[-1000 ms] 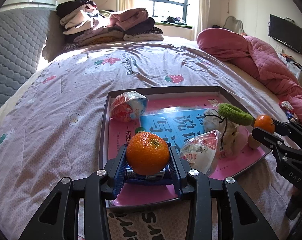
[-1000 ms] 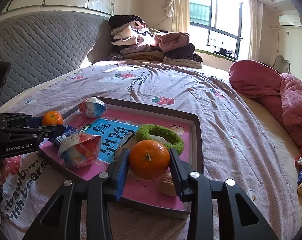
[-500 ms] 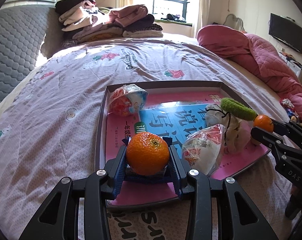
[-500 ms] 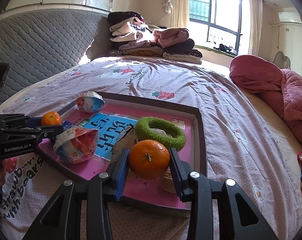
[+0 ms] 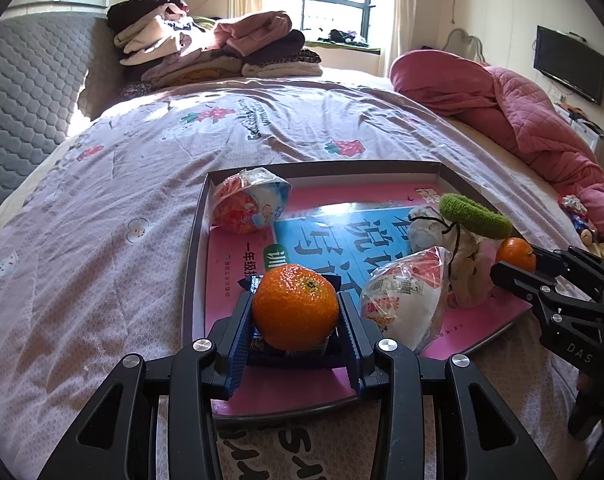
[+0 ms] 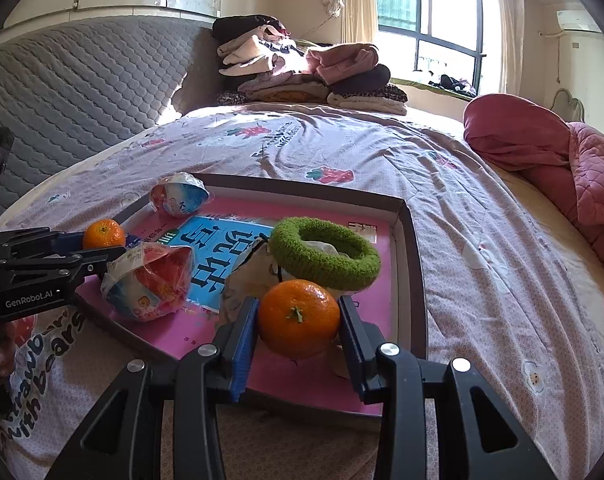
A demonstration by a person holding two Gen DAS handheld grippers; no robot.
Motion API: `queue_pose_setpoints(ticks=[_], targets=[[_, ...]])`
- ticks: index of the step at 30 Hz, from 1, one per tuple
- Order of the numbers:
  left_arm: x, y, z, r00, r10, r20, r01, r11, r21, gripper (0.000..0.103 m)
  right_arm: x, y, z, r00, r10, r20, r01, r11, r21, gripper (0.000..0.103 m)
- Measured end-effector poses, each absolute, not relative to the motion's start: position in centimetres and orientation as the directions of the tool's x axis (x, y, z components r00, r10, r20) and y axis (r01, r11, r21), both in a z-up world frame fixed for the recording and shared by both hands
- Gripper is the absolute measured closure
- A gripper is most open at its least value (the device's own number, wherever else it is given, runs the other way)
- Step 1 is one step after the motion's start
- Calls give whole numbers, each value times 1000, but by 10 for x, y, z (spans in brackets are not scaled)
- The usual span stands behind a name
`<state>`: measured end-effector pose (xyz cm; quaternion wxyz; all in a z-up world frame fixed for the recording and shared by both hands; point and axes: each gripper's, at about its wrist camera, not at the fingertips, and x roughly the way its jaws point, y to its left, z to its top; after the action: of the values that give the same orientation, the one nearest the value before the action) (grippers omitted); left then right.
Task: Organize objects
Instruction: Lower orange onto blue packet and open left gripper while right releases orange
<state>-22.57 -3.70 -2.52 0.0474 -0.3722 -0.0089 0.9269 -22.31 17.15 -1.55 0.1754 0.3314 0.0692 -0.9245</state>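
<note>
Both tongs are each pinching a round orange tangerine, left tongs (image 5: 296,322) and right tongs (image 6: 298,330), over the shallow grey cardboard tray (image 5: 194,248) on the bed; neither fruit looks set down yet, so placing is remaining.

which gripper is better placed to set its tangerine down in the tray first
Left, probably. The left gripper holds its tangerine over a barer corner of the tray; the right gripper is crowded by the green ring.
</note>
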Motion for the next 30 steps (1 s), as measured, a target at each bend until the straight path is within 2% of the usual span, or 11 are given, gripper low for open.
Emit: queue_pose_setpoints(ticks=[9, 30], targets=[[-226, -36, -26, -718, 90, -690, -83, -996, -43, 62, -230, 164, -24, -686, -272, -675, 386, -922, -21, 63], [-225, -39, -27, -715, 101, -691, -85, -995, -57, 61, -233, 166, -25, -657, -281, -700, 375, -927, 20, 63]])
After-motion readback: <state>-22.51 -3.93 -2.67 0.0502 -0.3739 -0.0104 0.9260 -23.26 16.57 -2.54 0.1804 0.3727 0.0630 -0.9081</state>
